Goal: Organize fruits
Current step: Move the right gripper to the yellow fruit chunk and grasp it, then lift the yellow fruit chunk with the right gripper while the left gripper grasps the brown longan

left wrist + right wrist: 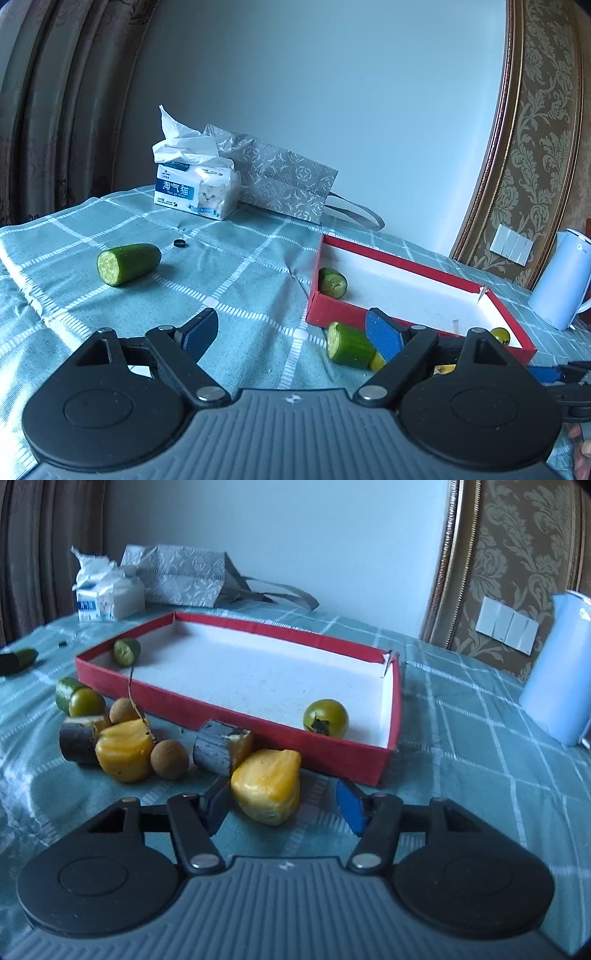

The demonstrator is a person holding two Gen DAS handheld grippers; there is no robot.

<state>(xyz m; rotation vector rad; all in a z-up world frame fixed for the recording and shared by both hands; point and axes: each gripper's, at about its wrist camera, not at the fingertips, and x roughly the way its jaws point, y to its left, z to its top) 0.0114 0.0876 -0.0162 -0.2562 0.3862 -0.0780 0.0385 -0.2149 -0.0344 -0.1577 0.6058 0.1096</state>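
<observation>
A red box with a white floor (236, 720) (399, 258) lies on the checked cloth. It holds a cucumber end (126, 651) (332, 282) and a green tomato (326, 718). My right gripper (280, 797) is open around a yellow fruit piece (267, 786); the left pad is close beside the fruit and the right pad stands apart. More fruit lies left of it: another yellow piece (123, 753), two brown longans (169, 758), dark cut chunks (218, 746). My left gripper (291, 317) is open and empty, with a cucumber piece (351, 345) by its right finger. Another cucumber (127, 263) lies far left.
A tissue pack (195, 192) and a grey patterned bag (284, 177) stand at the back by the wall. A pale blue kettle (561, 280) stands right of the box. A small black ring (179, 243) lies on the cloth.
</observation>
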